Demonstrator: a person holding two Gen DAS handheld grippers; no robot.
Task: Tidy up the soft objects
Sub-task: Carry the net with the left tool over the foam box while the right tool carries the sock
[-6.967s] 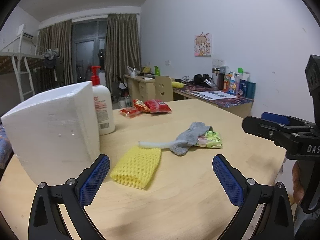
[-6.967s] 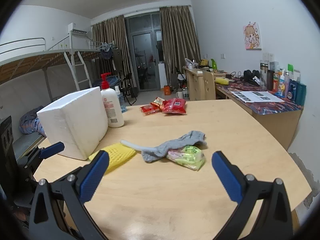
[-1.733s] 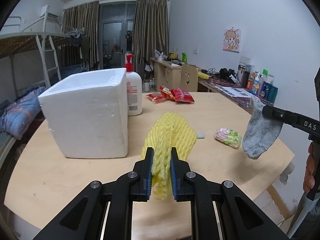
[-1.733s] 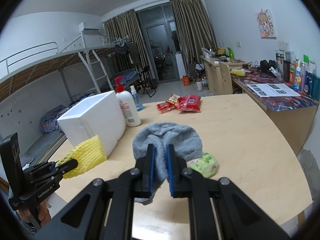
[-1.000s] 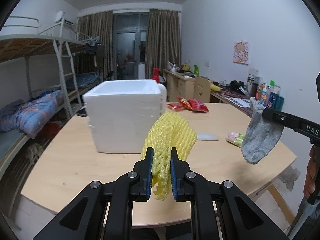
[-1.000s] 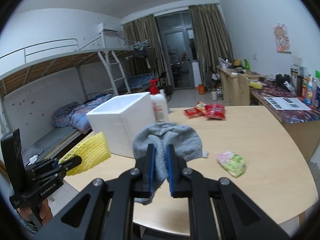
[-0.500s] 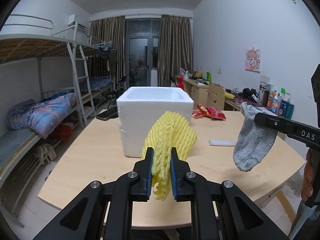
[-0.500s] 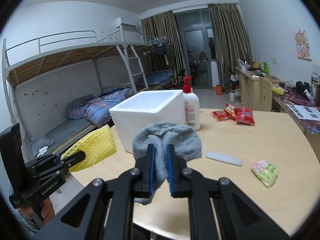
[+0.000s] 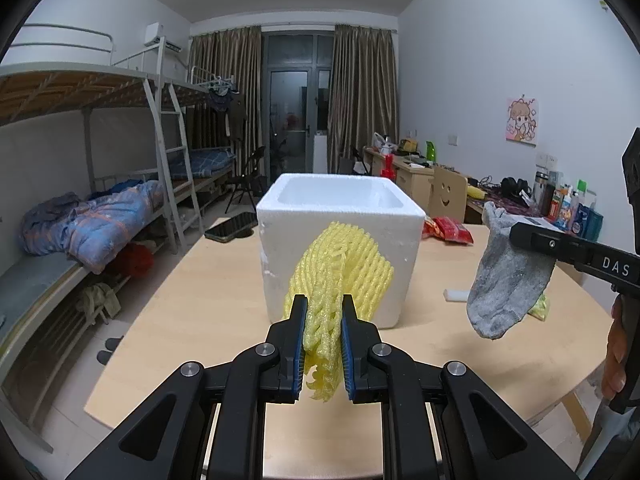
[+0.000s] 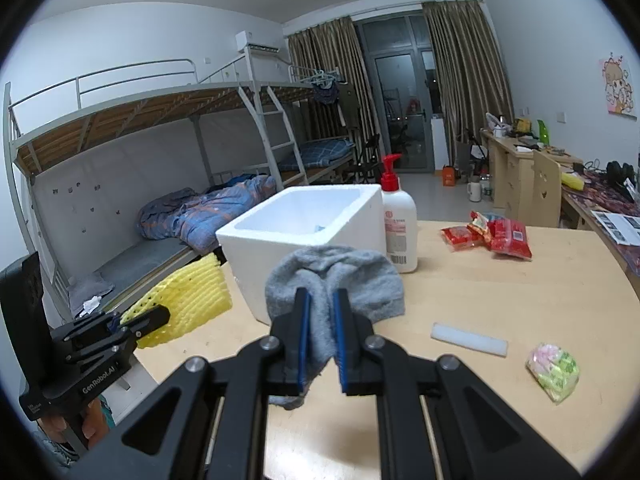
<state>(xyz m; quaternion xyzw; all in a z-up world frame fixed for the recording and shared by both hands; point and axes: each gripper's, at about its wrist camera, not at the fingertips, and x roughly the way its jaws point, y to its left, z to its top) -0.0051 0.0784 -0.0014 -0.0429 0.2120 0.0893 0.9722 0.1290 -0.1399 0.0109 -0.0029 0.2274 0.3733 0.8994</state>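
Jaws of our left gripper (image 9: 323, 344) pinch the yellow foam net (image 9: 340, 264), held in the air before the white foam box (image 9: 340, 220). Our right gripper (image 10: 320, 330) clamps the grey sock (image 10: 334, 280), which hangs clear of the table (image 10: 520, 300). Only the right view shows the lotion bottle (image 10: 398, 236) touching the box's far side; from the left the box hides it. Red snack packs (image 10: 492, 236), a white strip (image 10: 469, 339) and a green packet (image 10: 554, 366) lie on the table.
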